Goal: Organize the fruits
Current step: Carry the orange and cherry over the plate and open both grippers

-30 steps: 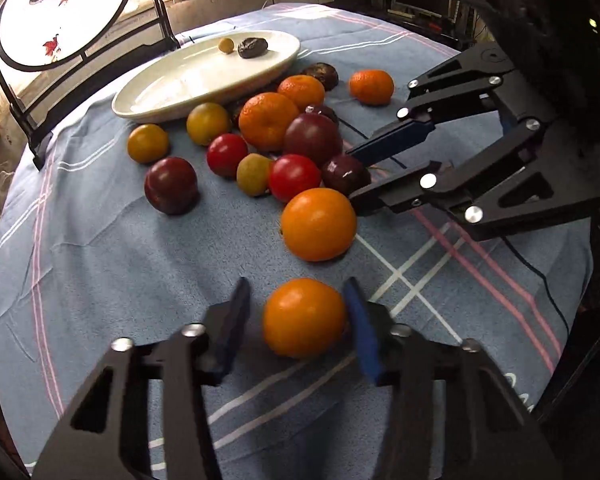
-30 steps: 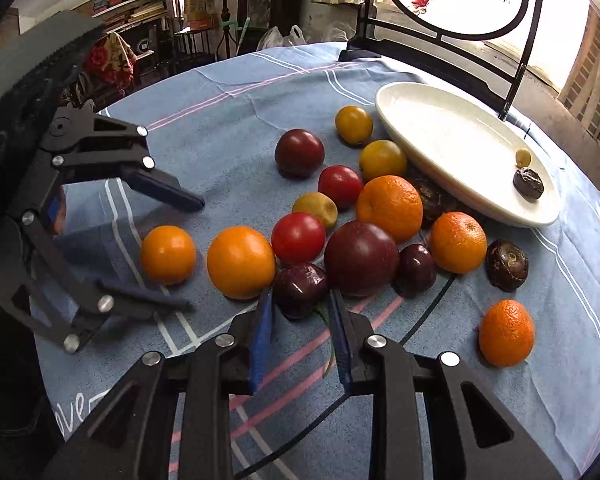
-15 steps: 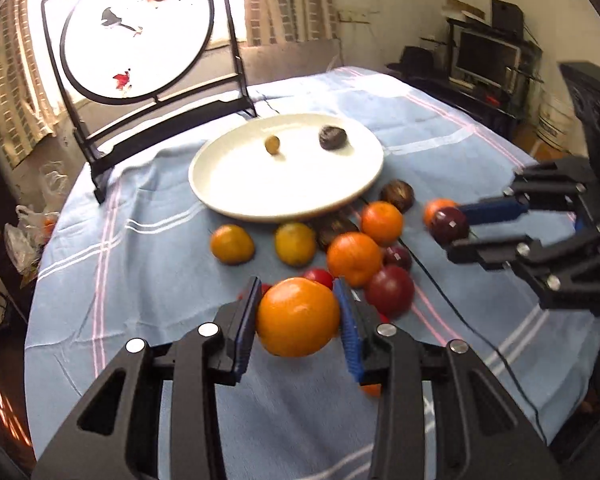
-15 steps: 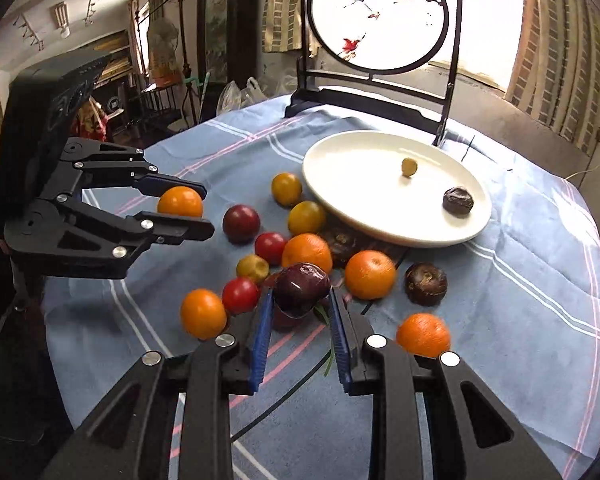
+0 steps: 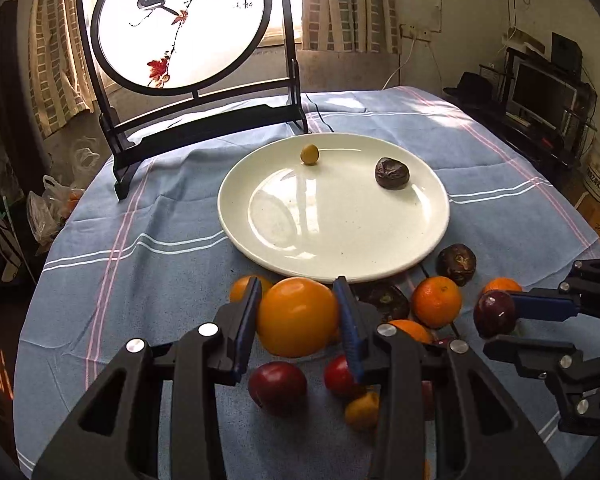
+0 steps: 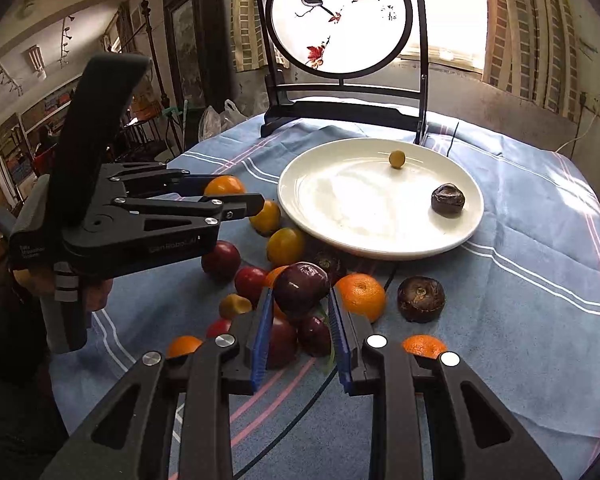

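Note:
My left gripper [image 5: 298,316] is shut on an orange [image 5: 298,316] and holds it in the air just before the white plate [image 5: 340,240]. My right gripper [image 6: 302,312] is shut on a dark purple plum [image 6: 302,288], also lifted above the fruit pile; it shows in the left wrist view [image 5: 495,314] too. The plate holds a small yellow fruit [image 5: 309,154] and a dark wrinkled fruit [image 5: 392,173]. Several oranges, red and yellow plums and dark fruits lie on the blue tablecloth [image 5: 140,264] in front of the plate.
A round painted screen on a black stand [image 5: 180,24] stands behind the plate at the table's far edge. A loose dark fruit [image 6: 421,299] and tangerines [image 6: 361,296] lie right of the pile. The table's edge curves close on both sides.
Both grippers have risen and moved forward towards the plate, each carrying its fruit. The view has tilted up, so the plate is now nearer and the fruit pile lies below the fingers.

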Tool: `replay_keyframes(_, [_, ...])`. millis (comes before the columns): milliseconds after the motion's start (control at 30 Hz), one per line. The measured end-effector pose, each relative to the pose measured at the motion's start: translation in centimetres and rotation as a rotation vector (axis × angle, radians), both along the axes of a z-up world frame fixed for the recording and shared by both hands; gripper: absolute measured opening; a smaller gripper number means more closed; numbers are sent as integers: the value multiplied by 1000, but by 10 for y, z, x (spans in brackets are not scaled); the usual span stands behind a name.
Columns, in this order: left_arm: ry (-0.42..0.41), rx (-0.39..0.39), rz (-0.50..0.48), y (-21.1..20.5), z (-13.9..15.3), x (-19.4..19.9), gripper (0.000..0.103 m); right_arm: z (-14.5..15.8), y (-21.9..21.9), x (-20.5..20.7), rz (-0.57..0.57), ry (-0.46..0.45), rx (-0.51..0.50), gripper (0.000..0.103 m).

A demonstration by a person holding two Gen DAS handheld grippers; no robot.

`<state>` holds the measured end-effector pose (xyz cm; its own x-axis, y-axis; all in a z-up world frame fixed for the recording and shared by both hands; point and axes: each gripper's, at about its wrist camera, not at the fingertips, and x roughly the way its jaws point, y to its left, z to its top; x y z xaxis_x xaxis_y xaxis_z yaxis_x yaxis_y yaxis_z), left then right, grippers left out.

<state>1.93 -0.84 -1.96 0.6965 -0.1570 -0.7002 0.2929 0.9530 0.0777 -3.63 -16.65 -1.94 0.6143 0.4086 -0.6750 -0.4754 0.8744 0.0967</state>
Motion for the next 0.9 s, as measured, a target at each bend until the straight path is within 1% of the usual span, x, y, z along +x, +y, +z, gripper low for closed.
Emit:
replay_keyframes(67, [-5,-7,8,-1,2,6,36,2,1,8,-6,-7,4,28])
replay_keyframes(167, [-23,3,18,-6,6,20,36,6,4,20,-12,-25,-4,28])
replay_keyframes(333, [-50,22,51,-15,17,50,36,24,5,46,-49,-74,11,28])
replay_keyframes(500, [-95,9,104,-15,26,73,36,39,-1,73,-110,-110,48,28])
replay_keyframes(567, [-86,-17,115,-13,23,79,36,41,-5,82,-133,-114,61,28])
replay_keyframes(633, [-81,-30,118,-11,18,81,36,40,-7,91,-167,-123,56,28])
replay_keyframes(733, [-77,7,112,-15,8,84,36,33,-7,102,-182,-107,61,28])
replay_keyframes(900, [-64,23,110,-17,-1,89,36,12,-7,117,-195,-48,40,28])
